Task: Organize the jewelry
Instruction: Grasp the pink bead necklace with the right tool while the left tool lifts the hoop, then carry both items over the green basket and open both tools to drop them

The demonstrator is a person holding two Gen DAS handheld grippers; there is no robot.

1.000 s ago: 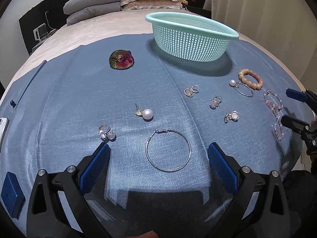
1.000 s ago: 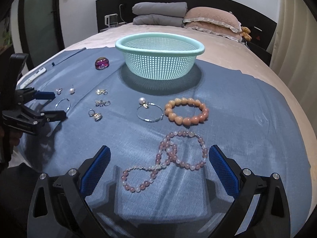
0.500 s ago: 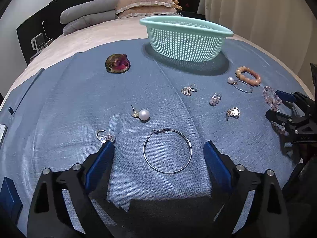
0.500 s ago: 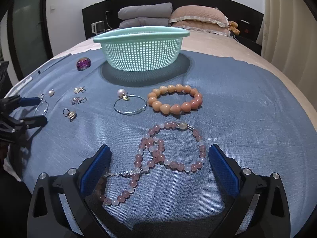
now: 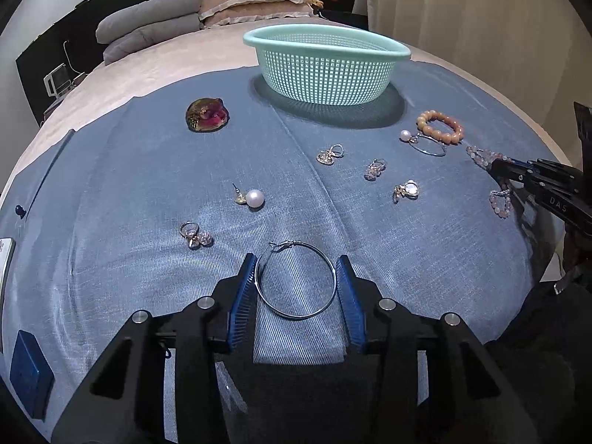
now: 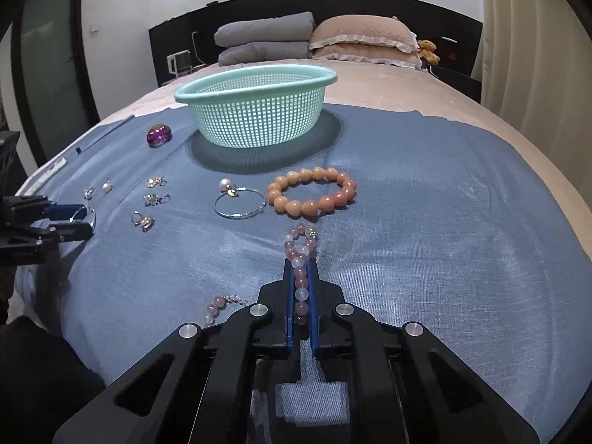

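Note:
My left gripper point(image 5: 296, 264) has closed in around a large silver hoop earring point(image 5: 296, 280) lying on the blue cloth; the blue pads touch or nearly touch its sides. My right gripper point(image 6: 300, 264) is shut on a pink bead necklace point(image 6: 300, 255) that lies on the cloth. A mint green basket point(image 5: 325, 64) stands at the back, also in the right wrist view point(image 6: 255, 111). An orange bead bracelet point(image 6: 312, 192), a pearl hoop point(image 6: 238, 201), a pearl stud point(image 5: 253, 198) and several small earrings lie between.
A red-purple glass ornament point(image 5: 207, 115) sits left of the basket. A blue box point(image 5: 29, 381) lies at the cloth's near left edge. Pillows point(image 6: 314, 39) and a black headboard are at the far end of the bed. Curtains hang on the right.
Both grippers moved forward and down. The left jaws closed in around the silver hoop. The right jaws shut on the pink bead necklace, bunching it up.

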